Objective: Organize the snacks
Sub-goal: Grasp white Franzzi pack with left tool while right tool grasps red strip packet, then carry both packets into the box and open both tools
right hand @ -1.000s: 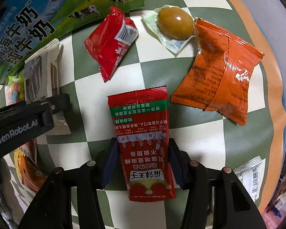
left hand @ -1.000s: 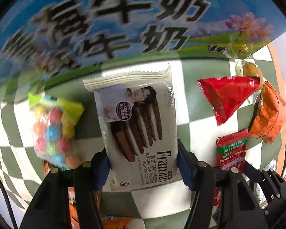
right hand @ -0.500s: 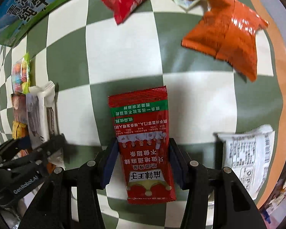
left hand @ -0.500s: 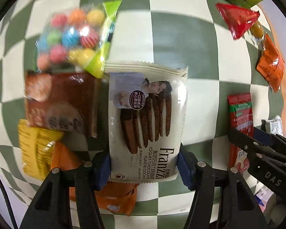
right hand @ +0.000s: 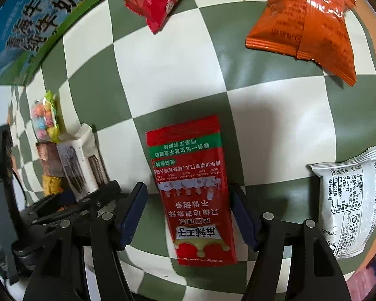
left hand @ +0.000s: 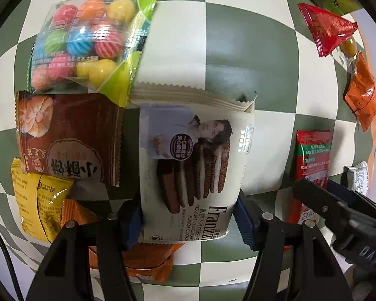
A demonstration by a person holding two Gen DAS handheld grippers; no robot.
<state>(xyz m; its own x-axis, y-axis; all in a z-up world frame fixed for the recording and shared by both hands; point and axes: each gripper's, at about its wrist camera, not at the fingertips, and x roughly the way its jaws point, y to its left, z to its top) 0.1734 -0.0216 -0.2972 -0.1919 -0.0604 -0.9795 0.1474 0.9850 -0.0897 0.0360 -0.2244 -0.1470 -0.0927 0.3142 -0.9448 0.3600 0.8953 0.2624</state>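
Left wrist view: bare checkered surface (left hand: pixel 250 50) beyond the cookie pack (left hand: pixel 193 165); candy bag (left hand: pixel 87 40), brown packet (left hand: pixel 67 135) and yellow packet (left hand: pixel 37 200) crowded just left. Left hand-held gripper (left hand: pixel 188 223) clamped on the cookie pack's near end.

Right wrist view: open checkered room ahead, orange pack (right hand: pixel 305 25) far right, white packet (right hand: pixel 351 200) near the edge. Right hand-held gripper (right hand: pixel 188 215) parted, straddling the red sachet (right hand: pixel 193 190), left pad clear of it.

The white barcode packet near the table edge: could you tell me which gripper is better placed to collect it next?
Probably the right gripper: the white barcode packet lies just beside it, and its jaws look loosened around the red spicy-strip packet.
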